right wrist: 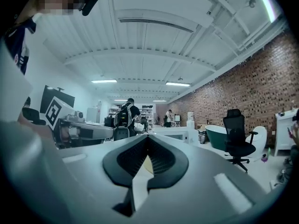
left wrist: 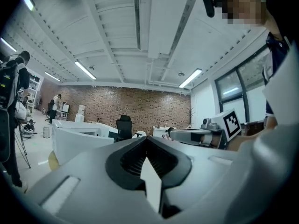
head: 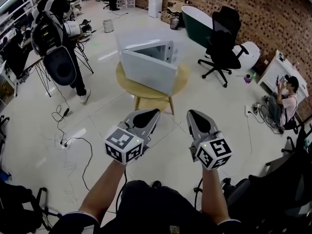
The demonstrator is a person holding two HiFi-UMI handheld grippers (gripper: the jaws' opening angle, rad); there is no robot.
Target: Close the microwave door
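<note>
A white microwave stands on a round wooden table ahead of me, its door swung open toward me. In the left gripper view the microwave shows at the left. My left gripper and right gripper are held side by side well short of the table, pointing level at it. Both are shut with nothing between the jaws. Each gripper view shows its own tips meeting at a point.
A black office chair stands right of the table and a dark green tub behind it. A person with a backpack stands at the left by a tripod. Cables lie on the floor at the left. Another person sits at the right.
</note>
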